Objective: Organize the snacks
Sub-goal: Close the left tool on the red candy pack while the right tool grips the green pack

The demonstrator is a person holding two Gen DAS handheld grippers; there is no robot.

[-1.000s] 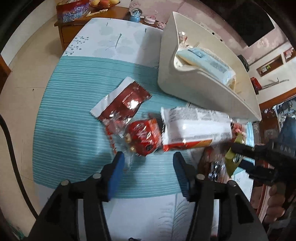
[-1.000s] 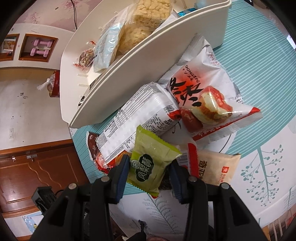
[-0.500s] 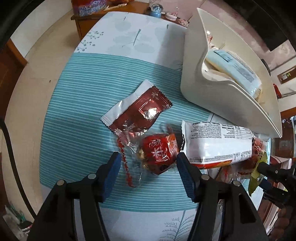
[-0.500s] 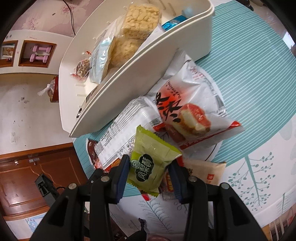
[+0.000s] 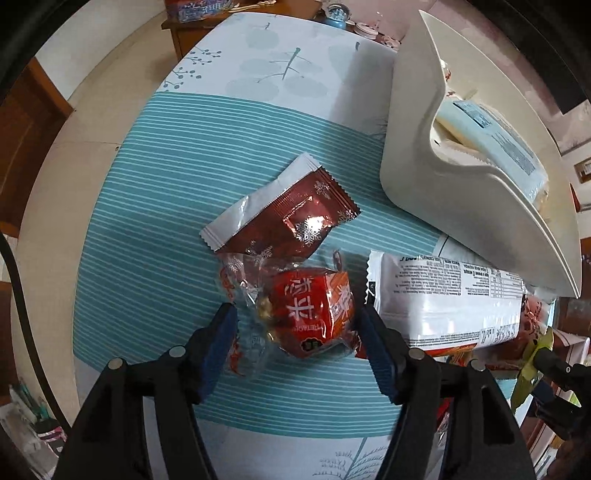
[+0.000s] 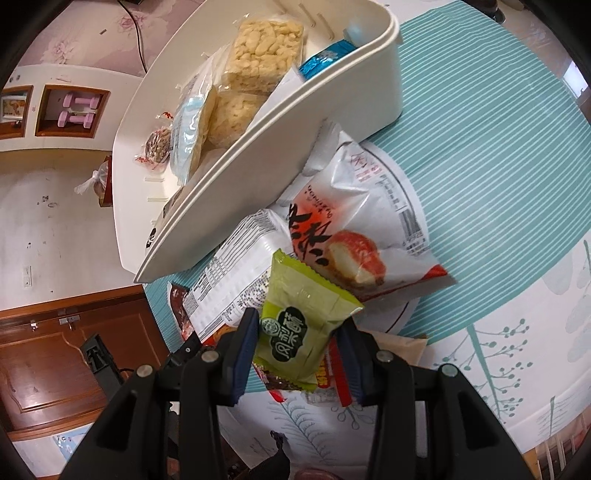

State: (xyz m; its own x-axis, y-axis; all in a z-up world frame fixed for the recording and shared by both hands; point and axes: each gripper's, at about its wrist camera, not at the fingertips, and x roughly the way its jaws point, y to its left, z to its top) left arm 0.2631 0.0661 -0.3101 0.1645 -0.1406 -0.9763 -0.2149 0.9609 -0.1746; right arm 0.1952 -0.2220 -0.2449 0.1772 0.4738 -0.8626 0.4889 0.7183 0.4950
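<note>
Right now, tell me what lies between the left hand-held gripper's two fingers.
In the left wrist view, a red cube-shaped snack in clear crinkly wrap lies on the teal tablecloth between the open fingers of the left hand-held gripper; neither pad presses it.

Pale tiled floor (image 5: 74, 122), brown wooden door (image 6: 66, 354), floral pink wallpaper (image 6: 92, 33), white cabinet with open niches (image 6: 55, 110)

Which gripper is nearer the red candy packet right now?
Left. The left gripper straddles the red candy packet, jaws open. The right gripper is off beside it, clamping a green snack packet.
</note>
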